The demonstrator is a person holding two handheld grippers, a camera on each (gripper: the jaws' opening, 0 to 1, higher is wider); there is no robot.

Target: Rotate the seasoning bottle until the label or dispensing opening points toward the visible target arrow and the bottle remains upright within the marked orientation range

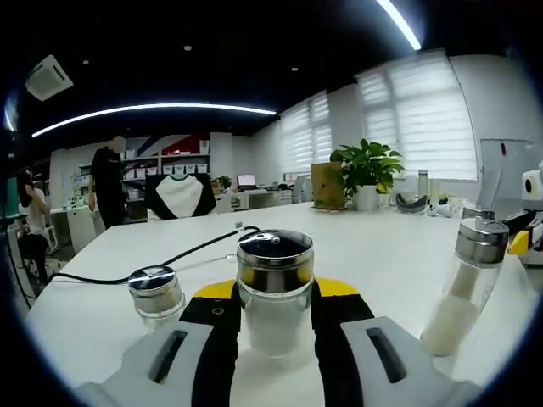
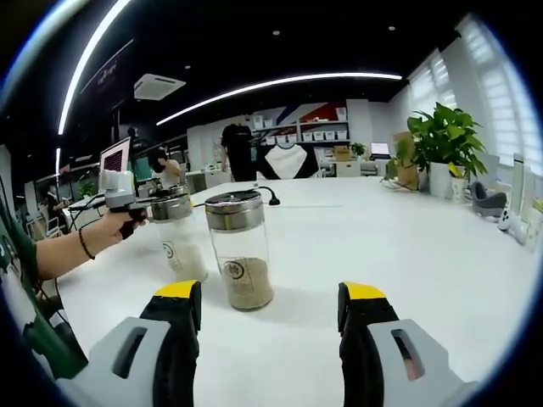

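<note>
A glass seasoning bottle point(image 1: 273, 297) with a shiny metal lid stands upright on the white table point(image 1: 382, 254), holding pale powder. My left gripper point(image 1: 275, 288) is shut on it, black pads pressed to both sides of the glass. In the right gripper view a hand point(image 2: 106, 229) holds that gripper point(image 2: 157, 216) at the same bottle point(image 2: 180, 246). A second bottle point(image 2: 241, 254) with tan powder stands just ahead of my right gripper point(image 2: 270, 292), whose jaws are wide open; it sits nearer the left jaw. That bottle point(image 1: 468, 284) also appears in the left gripper view, with the right gripper's yellow tip point(image 1: 518, 243) beside it.
A short third jar point(image 1: 156, 294) sits to the left of the held bottle. A black cable point(image 1: 182, 253) runs across the table behind it. A potted plant point(image 1: 367, 174) and small items stand at the far side. People stand by the shelves point(image 1: 109, 182).
</note>
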